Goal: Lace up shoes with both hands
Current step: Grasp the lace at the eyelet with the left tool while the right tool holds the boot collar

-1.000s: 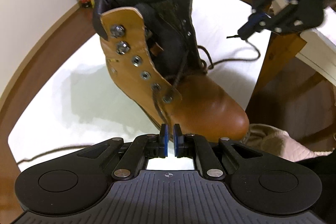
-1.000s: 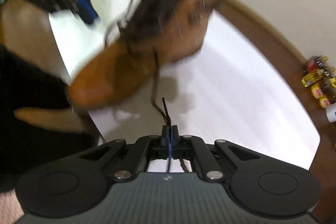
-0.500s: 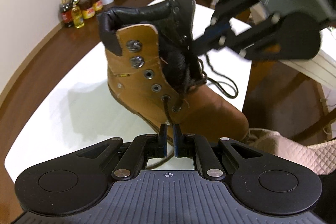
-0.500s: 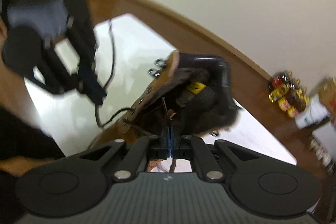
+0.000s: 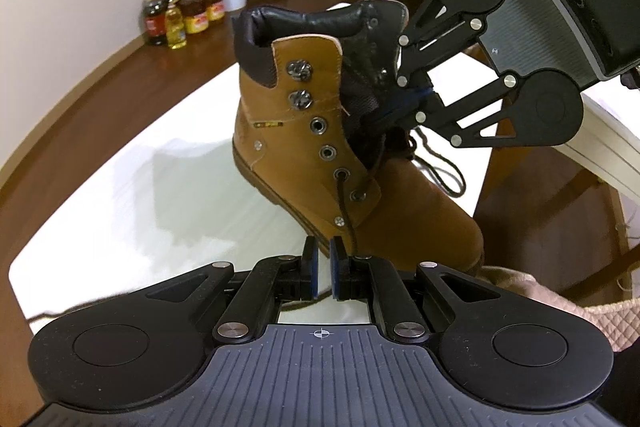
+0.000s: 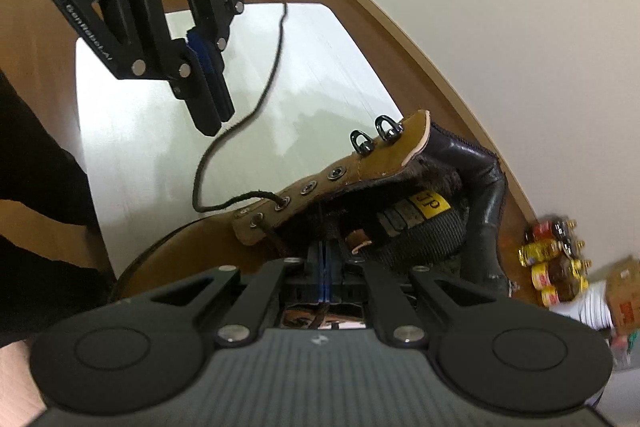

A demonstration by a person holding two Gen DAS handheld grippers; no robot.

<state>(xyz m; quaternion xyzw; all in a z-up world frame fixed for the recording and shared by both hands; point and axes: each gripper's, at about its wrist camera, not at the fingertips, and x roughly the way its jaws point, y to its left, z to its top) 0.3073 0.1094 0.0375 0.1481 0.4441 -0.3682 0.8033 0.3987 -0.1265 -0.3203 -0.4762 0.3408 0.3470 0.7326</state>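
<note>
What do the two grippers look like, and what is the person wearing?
Both the left gripper and the right gripper are matte black, with round side discs, silver rivets, ribbed grey bodies and blue fingertip pads. A dark sleeve shows at the left edge.

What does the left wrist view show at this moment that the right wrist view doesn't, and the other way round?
Only the left wrist view shows the boot's toe, a loose loop of lace beyond the boot, and the left gripper with a gap between its pads and nothing in it.

Only the right wrist view shows the yellow tongue label, the long lace trailing across the white table, and the right gripper shut on a lace end over the boot's opening.

Both show the tan boot, its eyelet flap, and the bottles on the floor.
</note>
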